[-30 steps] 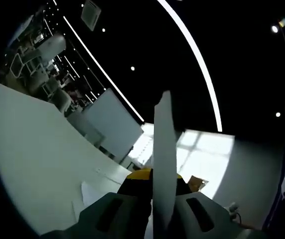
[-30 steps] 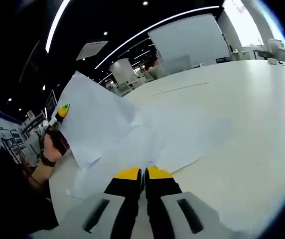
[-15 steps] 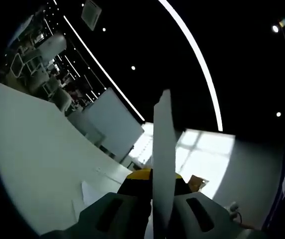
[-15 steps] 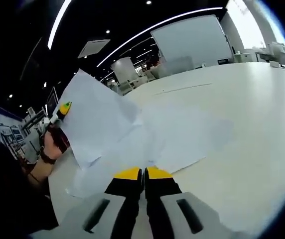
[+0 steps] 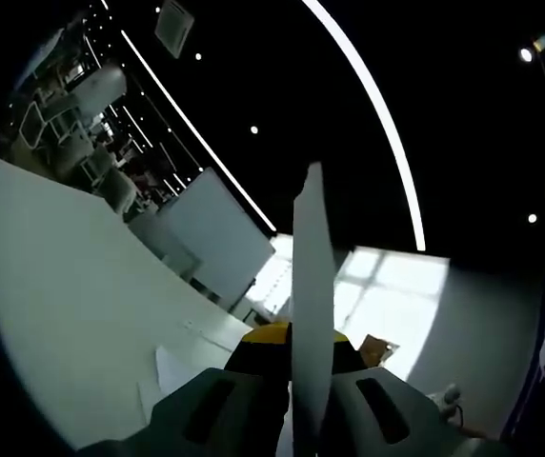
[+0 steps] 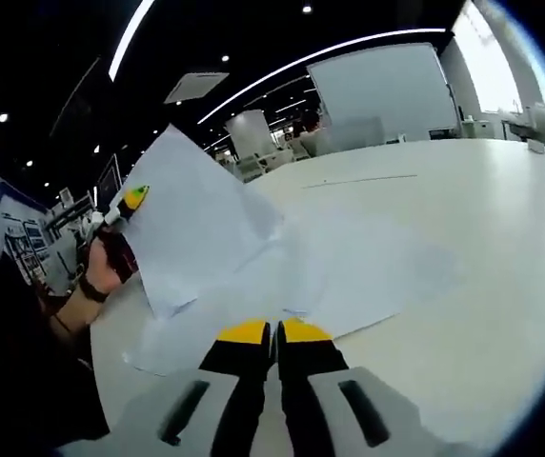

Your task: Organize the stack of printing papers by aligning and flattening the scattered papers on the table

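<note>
Setting: white table (image 6: 501, 286) in a dim open-plan room; ceiling light strips overhead; whiteboard (image 6: 382, 90) beyond the far edge.

Left gripper (image 5: 292, 357): jaws closed on a sheet (image 5: 312, 286) seen edge-on, rising straight up between the yellow tips; in the right gripper view, seen as a yellow-and-green tip (image 6: 131, 198) at the sheet's upper left, held in a hand (image 6: 101, 271).

Sheet: lifted clear of the table and tilted up, its lower corner hanging over the papers (image 6: 349, 276) below; whether that corner touches them, impossible to tell.

Right gripper (image 6: 274, 333): yellow tips pressed together with barely a slit between; near edge of the papers right at the tips; whether any paper is pinched there, impossible to tell.

Papers: several loose white sheets fanned and overlapping on the table ahead of the right gripper, edges out of line; a couple of corners also visible low in the left gripper view (image 5: 172, 371).

Step in hand: by the look of it, gathering; one sheet raised by the left, rest of the pile apparently steadied by the right.

Next move: probably lowering the lifted sheet onto the pile with edges squared to those beneath, then pressing flat; calls for a slow, level descent so thin paper does not curl or slide, and for a steady right side.

Progress: early; pile visibly scattered, nothing yet aligned.
</note>
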Demonstrator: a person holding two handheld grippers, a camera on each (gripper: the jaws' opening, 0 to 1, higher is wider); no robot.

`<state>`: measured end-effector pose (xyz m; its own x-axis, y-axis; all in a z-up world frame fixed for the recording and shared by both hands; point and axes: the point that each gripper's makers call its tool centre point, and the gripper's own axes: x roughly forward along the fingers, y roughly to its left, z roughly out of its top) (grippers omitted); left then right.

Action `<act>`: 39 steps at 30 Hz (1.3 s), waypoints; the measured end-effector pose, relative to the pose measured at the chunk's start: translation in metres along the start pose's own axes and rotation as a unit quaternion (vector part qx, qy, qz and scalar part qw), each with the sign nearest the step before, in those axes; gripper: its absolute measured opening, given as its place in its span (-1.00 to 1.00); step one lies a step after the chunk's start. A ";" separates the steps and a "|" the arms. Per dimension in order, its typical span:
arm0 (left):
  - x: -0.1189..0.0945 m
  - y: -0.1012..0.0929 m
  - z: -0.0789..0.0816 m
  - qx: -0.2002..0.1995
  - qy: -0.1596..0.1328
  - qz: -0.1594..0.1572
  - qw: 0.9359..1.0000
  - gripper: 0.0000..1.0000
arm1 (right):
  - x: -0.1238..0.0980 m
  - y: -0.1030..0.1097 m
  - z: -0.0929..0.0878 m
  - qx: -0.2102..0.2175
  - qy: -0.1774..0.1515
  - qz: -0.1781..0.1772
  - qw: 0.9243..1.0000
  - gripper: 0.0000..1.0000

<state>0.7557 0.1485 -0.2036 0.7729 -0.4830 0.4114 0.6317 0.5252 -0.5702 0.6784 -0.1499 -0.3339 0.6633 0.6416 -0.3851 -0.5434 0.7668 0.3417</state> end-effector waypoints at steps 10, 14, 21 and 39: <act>0.000 -0.001 0.000 -0.001 -0.001 -0.001 1.000 -0.88 | -0.002 0.003 0.001 -0.011 -0.004 0.006 1.000 -0.99; 0.000 -0.001 0.000 -0.001 -0.001 -0.001 1.000 -0.88 | -0.003 0.004 0.002 -0.014 -0.006 0.008 1.000 -1.00; 0.000 0.000 0.001 -0.001 -0.003 -0.001 1.000 -0.88 | -0.005 0.005 0.006 -0.024 -0.013 0.009 1.000 -1.00; -0.001 -0.001 0.002 -0.001 -0.004 -0.002 1.000 -0.88 | -0.010 0.009 0.014 -0.036 -0.033 0.014 0.999 -1.00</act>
<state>0.7546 0.1495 -0.2020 0.7714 -0.4785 0.4194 0.6340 0.5227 -0.5699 0.6738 -0.1491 -0.3152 0.6789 0.6621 -0.3173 -0.5963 0.7494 0.2879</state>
